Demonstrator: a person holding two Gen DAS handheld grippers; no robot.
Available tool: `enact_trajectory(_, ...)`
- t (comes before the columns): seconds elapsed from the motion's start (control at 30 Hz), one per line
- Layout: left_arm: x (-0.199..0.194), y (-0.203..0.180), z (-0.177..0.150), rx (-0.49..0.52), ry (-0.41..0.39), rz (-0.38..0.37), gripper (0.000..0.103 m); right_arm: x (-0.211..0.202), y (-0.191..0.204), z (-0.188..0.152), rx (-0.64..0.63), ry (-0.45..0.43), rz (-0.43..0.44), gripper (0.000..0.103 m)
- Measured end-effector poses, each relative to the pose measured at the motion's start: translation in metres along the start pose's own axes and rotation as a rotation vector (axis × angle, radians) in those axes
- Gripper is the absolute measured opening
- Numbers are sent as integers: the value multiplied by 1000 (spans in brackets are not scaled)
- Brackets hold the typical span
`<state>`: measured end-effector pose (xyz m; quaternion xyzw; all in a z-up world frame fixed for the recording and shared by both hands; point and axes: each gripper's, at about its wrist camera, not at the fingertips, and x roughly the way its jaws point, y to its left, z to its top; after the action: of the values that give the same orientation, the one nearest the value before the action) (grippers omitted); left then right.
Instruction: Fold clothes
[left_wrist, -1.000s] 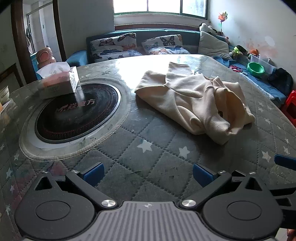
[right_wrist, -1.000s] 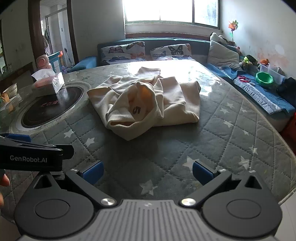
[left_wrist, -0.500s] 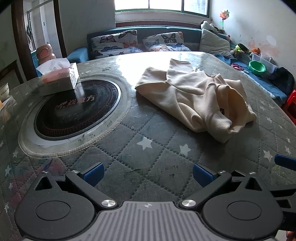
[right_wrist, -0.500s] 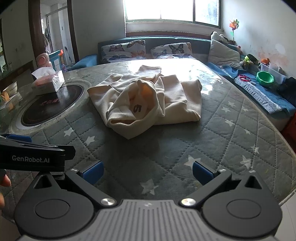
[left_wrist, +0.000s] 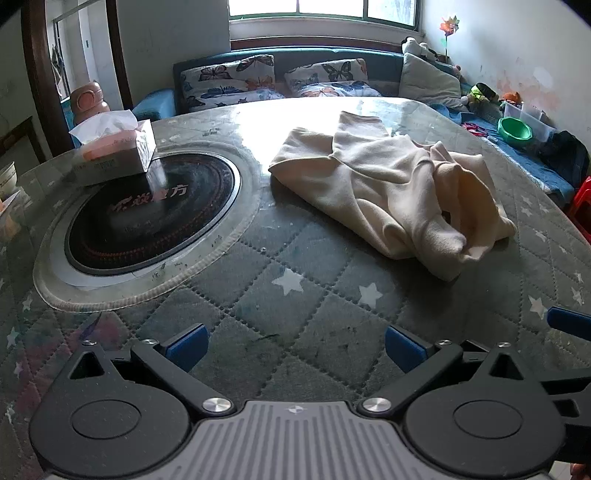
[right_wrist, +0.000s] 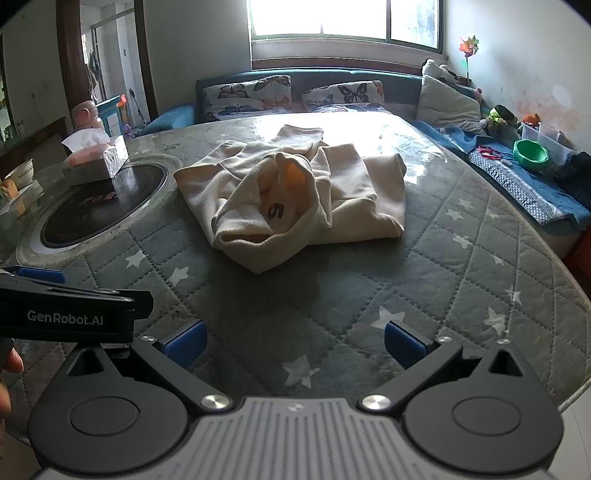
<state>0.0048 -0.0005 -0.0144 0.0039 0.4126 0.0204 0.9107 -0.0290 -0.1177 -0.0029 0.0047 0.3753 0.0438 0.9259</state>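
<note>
Quilted grey-green cloth with pale stars, under a clear glass sheet, covers the round table (right_wrist: 480, 258), and it is the biggest thing before us. Set into it on our left is the black induction hob (left_wrist: 151, 210), with a tissue box (left_wrist: 118, 147) standing at its far edge.

Out on the table's middle lies the cream sweatshirt (right_wrist: 291, 195), crumpled and partly doubled over itself, a dark printed mark showing inside its gaping opening. It touches neither tool. From the right gripper (right_wrist: 293, 341) it sits almost straight ahead, well apart, with its bunched near corner pointing back at us. From the left gripper (left_wrist: 293, 345) it lies ahead and off to the right, its long axis running from the far left, beside the hob, down to the near right. One sleeve reaches away toward the window.

We judge the right gripper to be the nearer and better lined up with the heap; the left would have to swing rightward, clear of the hob, to reach the far-left edge.

Both tools hover low over the near rim, each with its blue-padded fingers (right_wrist: 184, 341) spread wide and holding nothing. We judge folding not yet begun: the garment first needs spreading flat.
</note>
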Motion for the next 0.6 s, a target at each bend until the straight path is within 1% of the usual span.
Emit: enact_trajectory(0.6,4,0,1,1,11,-8,103,2,1,1,-6,5,-3,103)
